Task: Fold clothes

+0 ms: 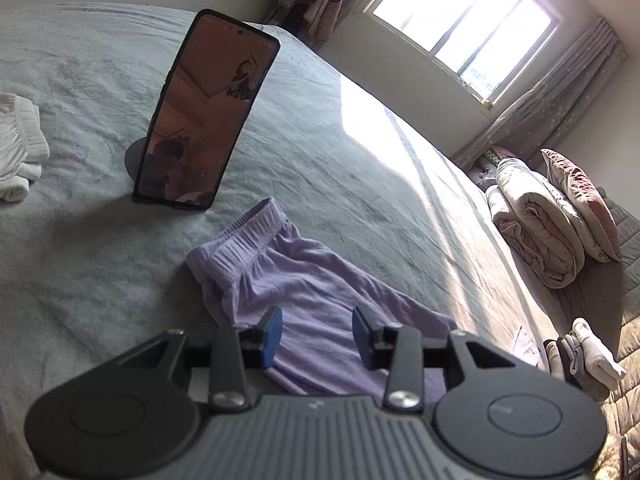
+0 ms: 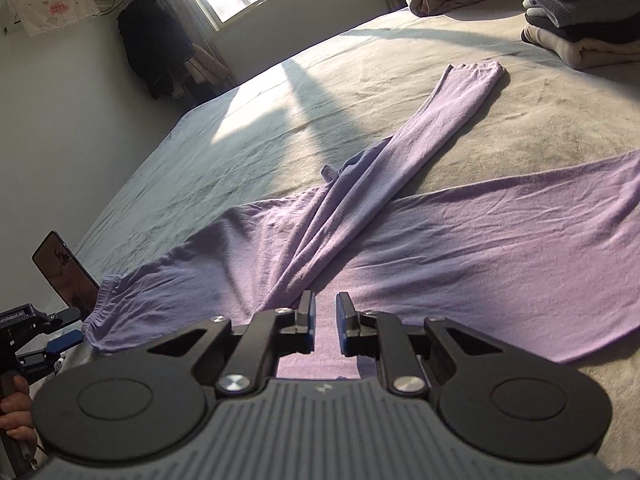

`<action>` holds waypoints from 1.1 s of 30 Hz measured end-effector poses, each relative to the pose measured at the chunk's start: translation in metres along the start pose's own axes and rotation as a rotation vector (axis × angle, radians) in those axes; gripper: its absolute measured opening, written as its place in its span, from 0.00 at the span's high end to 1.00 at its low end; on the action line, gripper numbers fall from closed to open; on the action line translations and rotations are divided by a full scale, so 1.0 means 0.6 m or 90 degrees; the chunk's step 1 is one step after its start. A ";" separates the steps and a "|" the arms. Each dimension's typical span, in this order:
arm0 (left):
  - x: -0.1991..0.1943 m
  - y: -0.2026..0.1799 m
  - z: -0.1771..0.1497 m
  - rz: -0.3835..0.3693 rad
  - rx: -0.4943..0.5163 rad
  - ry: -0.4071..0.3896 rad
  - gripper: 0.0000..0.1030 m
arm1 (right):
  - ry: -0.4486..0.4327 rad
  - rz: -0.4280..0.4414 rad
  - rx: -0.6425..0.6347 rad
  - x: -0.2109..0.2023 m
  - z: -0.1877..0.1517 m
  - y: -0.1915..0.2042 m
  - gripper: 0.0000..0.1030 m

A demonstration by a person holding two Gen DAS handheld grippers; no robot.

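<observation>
Lying spread across the grey bed point(image 2: 520, 128), the lilac trousers point(image 2: 480, 252) serve as the landmark here. Their right-hand leg runs out past the edge of the right wrist view, so its end cannot be seen; the near edge of the cloth is covered by the right gripper point(image 2: 325, 320). In the left wrist view only the waistband end point(image 1: 248, 232) of the trousers shows, the rest hidden behind the left gripper point(image 1: 317, 334).

The trousers are thin, soft and faintly creased, with a ribbed elastic waistband. One leg is folded up and crosses over the other, its cuff pointing towards the stack of folded clothes point(image 2: 580, 16) beyond the trousers.

The right gripper hovers at the near edge of the trousers with its jaws a narrow gap apart; nothing is pinched between them. The left gripper stands over the waistband end, jaws moderately apart, with cloth visible through the gap but not clamped.

Beyond the waistband stands a phone point(image 1: 208, 112) on a stand, its screen too dark to read. Left of the phone lies a white garment point(image 1: 20, 144), cut off by the frame. A hand point(image 2: 14, 412) holding the left gripper barely shows left of the trousers.
</observation>
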State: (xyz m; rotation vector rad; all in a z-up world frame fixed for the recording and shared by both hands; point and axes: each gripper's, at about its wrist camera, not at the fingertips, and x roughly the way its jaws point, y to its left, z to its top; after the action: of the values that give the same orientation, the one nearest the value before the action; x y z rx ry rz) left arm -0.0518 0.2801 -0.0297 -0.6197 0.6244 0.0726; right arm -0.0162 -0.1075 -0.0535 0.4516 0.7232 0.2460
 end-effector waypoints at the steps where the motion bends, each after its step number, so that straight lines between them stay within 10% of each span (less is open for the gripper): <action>1: 0.002 -0.012 -0.004 -0.011 0.012 0.005 0.57 | -0.001 -0.002 0.011 -0.007 0.000 -0.007 0.83; 12: 0.078 -0.165 -0.100 -0.133 0.198 0.105 0.45 | 0.000 0.005 0.103 -0.051 0.012 -0.054 0.76; 16: 0.105 -0.214 -0.138 -0.173 0.260 0.123 0.45 | 0.005 0.002 0.113 -0.036 0.044 -0.063 0.59; 33: 0.189 -0.276 -0.186 -0.189 0.375 0.116 0.46 | 0.012 0.037 0.261 0.109 0.175 -0.175 0.52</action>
State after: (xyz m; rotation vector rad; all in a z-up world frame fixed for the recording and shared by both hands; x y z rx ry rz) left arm 0.0224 0.0685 -0.0791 -0.1412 0.6824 -0.4365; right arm 0.1097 -0.2077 -0.0725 0.8618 0.7808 0.1556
